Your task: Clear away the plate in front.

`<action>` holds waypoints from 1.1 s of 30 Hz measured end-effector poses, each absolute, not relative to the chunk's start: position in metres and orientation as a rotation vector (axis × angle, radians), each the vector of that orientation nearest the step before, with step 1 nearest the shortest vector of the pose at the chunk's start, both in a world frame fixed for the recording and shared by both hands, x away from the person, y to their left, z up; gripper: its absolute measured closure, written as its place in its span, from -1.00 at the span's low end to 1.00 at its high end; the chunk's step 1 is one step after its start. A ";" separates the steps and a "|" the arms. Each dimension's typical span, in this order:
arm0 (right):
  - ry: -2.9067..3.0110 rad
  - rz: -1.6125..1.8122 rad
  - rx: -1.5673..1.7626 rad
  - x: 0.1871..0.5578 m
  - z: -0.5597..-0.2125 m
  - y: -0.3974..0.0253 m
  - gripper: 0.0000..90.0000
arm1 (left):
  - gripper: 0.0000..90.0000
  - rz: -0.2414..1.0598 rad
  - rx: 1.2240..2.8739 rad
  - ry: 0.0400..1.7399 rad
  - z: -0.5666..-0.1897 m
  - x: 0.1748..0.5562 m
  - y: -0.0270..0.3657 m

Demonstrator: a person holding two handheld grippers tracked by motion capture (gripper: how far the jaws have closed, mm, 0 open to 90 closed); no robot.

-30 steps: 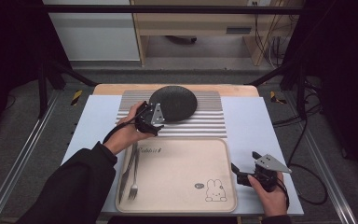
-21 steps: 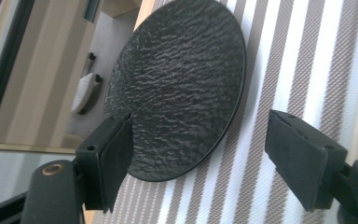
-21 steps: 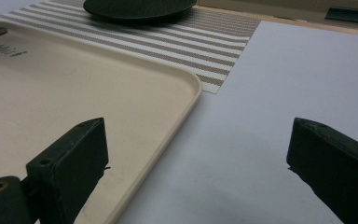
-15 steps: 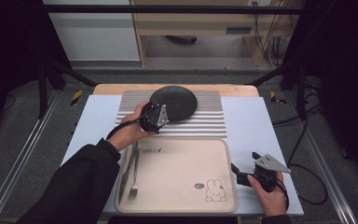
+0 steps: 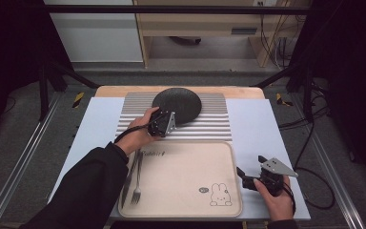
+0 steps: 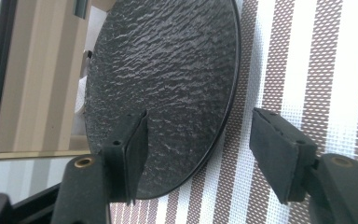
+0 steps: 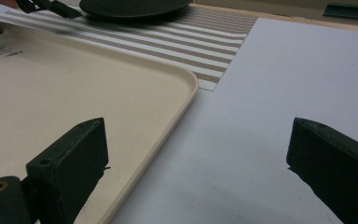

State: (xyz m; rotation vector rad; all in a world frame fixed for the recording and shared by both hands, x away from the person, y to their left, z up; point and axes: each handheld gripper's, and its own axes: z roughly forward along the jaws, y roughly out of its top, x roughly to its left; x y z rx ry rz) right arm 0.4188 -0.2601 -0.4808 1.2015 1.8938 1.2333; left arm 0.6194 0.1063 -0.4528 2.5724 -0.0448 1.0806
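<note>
1. While the person's left forearm in its dark sleeve stretches diagonally up across the table, the left gripper (image 5: 166, 123) sits at the near-left edge of the round black stone-textured plate (image 5: 177, 103).
2. From the left gripper view, its jaws stand apart with the plate's rim (image 6: 223, 126) between them: one jaw lies over the rough top face, the other out over the striped mat, and neither is pressed against the plate, so it is released.
3. That plate rests flat on the grey-and-white striped woven placemat (image 5: 209, 128) at the far middle of the table, in front of the wooden edge.
4. Over on the other side, the right gripper (image 5: 252, 177) is held low in the person's right hand at the near right corner, just beside the beige rounded plastic tray with a rabbit print (image 5: 186, 176).
5. Looking along it in the right gripper view, its jaws gape wide, one above the tray's rim (image 7: 177, 100), the other above the pale blue-white tabletop (image 7: 279, 88), gripping nothing.
6. A silver metal fork (image 5: 136, 183) lies along the tray's left side, beside the left sleeve.
</note>
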 end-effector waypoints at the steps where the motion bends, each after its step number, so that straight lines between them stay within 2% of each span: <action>1: 1.894 1.234 1.202 0.419 -0.481 -0.260 -0.87 | -0.13 1.087 2.572 -0.046 -0.454 0.620 0.106; 22: 1.900 1.231 1.204 0.419 -0.482 -0.260 -0.87 | 0.06 1.135 2.576 -0.064 -0.463 0.621 0.100; 27: 1.902 1.231 1.202 0.419 -0.482 -0.260 -0.87 | 0.09 1.096 2.568 -0.044 -0.464 0.622 0.100; 33: 1.902 1.231 1.203 0.419 -0.482 -0.260 -0.87 | 0.12 1.114 2.568 -0.054 -0.467 0.624 0.099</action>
